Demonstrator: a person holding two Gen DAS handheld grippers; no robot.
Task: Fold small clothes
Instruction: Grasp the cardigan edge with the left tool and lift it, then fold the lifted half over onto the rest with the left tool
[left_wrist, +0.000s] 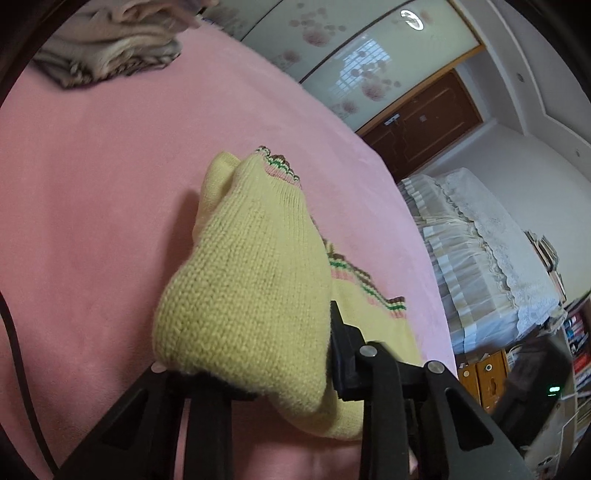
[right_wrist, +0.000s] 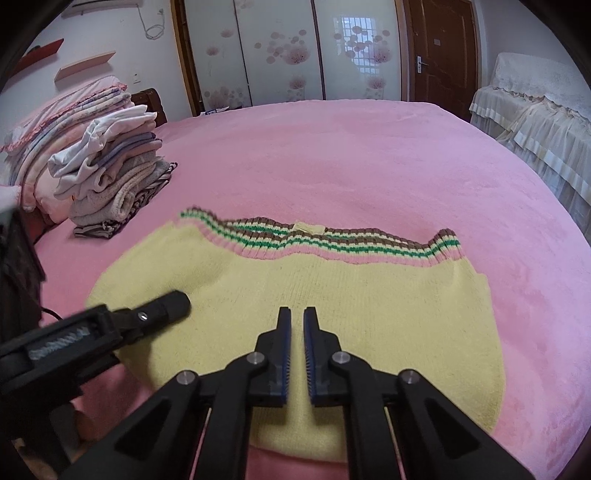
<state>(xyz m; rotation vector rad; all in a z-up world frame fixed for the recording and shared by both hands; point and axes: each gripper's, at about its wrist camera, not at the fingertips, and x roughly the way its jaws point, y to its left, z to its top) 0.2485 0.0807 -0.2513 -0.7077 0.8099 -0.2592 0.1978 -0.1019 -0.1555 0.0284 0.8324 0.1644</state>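
**Yellow sweater half-lifted on the pink bed**

A yellow knitted sweater lies on a bed with a pink blanket. Its hem, banded in pink, green, cream and brown stripes, points toward the far side of the bed, and most of the body lies flat.

The left gripper has its jaws pinching a thick bunch of the yellow knit. The bunch rises in front of the left camera as a puffed fold, with a small striped cuff at its top edge. Below and to the right of that fold, more of the striped edge rests on the blanket. In the right wrist view the left gripper reaches in from the left, over the near left part of the sweater.

The right gripper hovers above the near middle of the sweater. Its jaws stand slightly apart with a narrow gap between the blue ribbed pads, and nothing is held between them. Whether the tips touch the knit cannot be told.

On the left of the bed sits a pile of folded clothes, well apart from the sweater, with a stack of bedding behind it. Across the room stand sliding wardrobe doors with a flower print, a brown door, and a piece of furniture under a white lace cover.
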